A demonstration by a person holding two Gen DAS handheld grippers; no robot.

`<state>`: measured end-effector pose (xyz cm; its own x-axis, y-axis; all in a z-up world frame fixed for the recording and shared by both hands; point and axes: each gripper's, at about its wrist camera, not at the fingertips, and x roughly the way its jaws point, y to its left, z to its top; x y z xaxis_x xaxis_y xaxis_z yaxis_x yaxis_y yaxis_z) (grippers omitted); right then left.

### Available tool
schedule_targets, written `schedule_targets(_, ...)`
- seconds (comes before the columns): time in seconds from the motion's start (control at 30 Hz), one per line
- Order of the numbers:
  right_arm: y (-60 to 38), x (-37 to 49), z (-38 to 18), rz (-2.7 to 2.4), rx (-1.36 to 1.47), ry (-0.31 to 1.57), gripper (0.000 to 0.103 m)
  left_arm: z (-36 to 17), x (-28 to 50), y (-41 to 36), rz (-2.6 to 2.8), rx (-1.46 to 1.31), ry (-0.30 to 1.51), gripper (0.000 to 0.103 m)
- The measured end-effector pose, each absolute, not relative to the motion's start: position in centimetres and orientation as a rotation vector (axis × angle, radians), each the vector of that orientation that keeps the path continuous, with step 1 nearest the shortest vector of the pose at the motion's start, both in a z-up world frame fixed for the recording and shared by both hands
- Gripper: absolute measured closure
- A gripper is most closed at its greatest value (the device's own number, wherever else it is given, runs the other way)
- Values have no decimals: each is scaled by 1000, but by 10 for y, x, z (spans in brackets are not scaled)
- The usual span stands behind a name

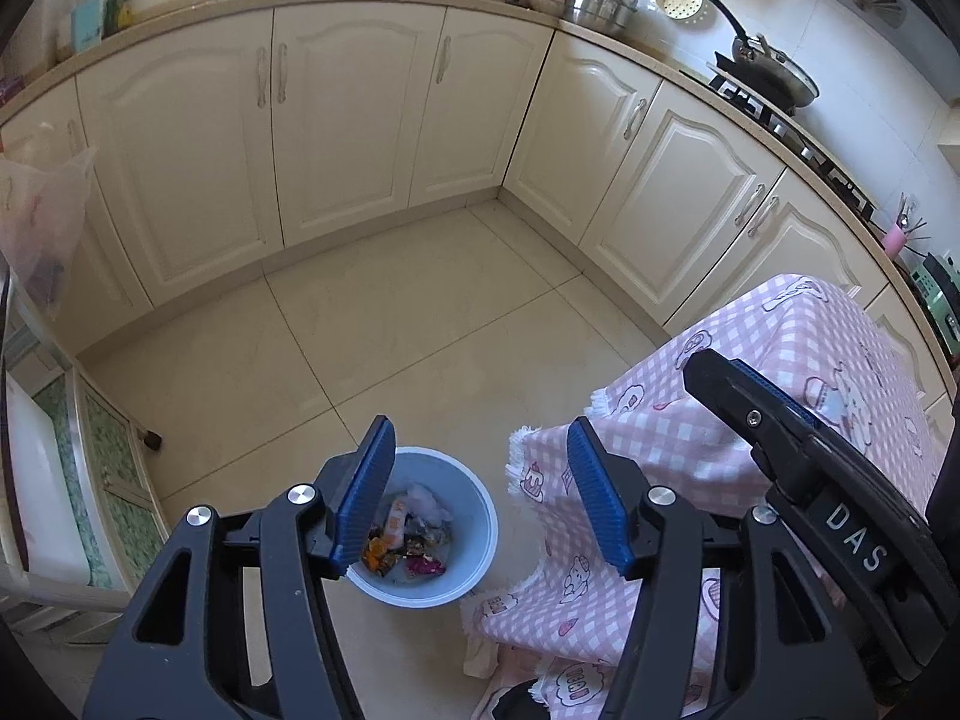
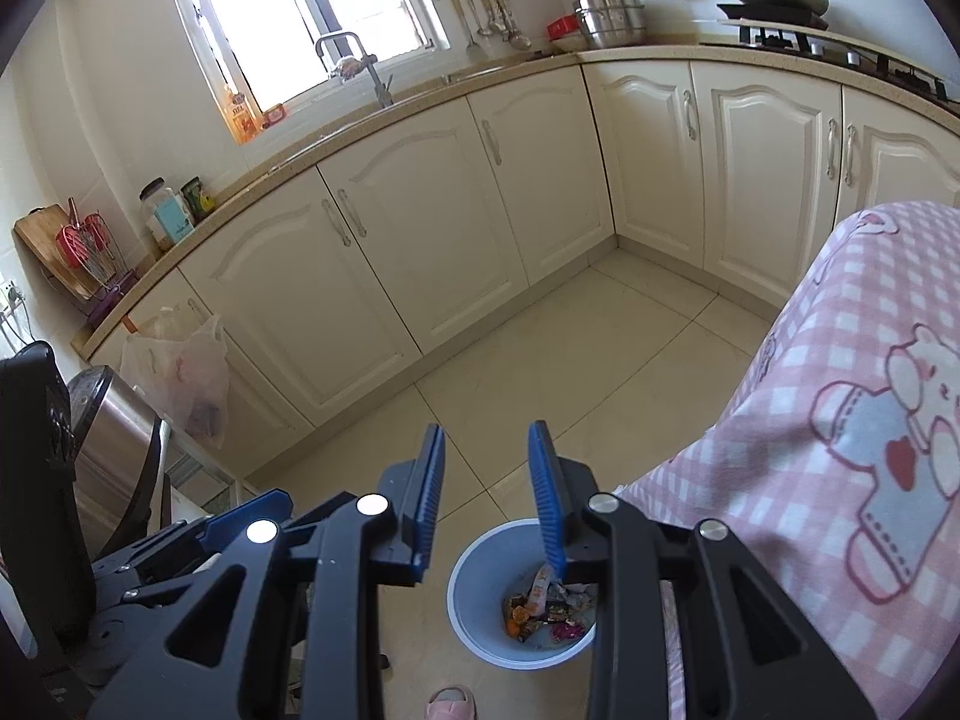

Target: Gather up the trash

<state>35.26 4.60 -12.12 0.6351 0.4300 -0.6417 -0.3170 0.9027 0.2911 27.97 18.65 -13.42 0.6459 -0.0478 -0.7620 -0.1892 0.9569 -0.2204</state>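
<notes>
A light blue trash bin stands on the tiled floor below both grippers and holds several crumpled wrappers. It also shows in the right wrist view with the wrappers inside. My left gripper is open and empty, high above the bin. My right gripper is open and empty, also above the bin. The right gripper's black body shows at the right of the left wrist view.
A table under a pink checked cloth stands right of the bin, also in the right wrist view. Cream cabinets line the far walls. A plastic bag hangs at the left, by a steel bin. A pink slipper is near the bin.
</notes>
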Motion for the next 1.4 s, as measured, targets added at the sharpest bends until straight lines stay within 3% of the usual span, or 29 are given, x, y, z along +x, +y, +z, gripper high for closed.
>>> schedule_targets(0.63,4,277,-53,399,140,626,74,-68,215,156,90,-226,715,39)
schedule_targets(0.9,-3,243,-30,381,114,585,69,-54,187,140,84,-215,688,36)
schedule_targets(1.4,5,221,-49,396,119,623,68,-71,172,135,93,-204,729,35)
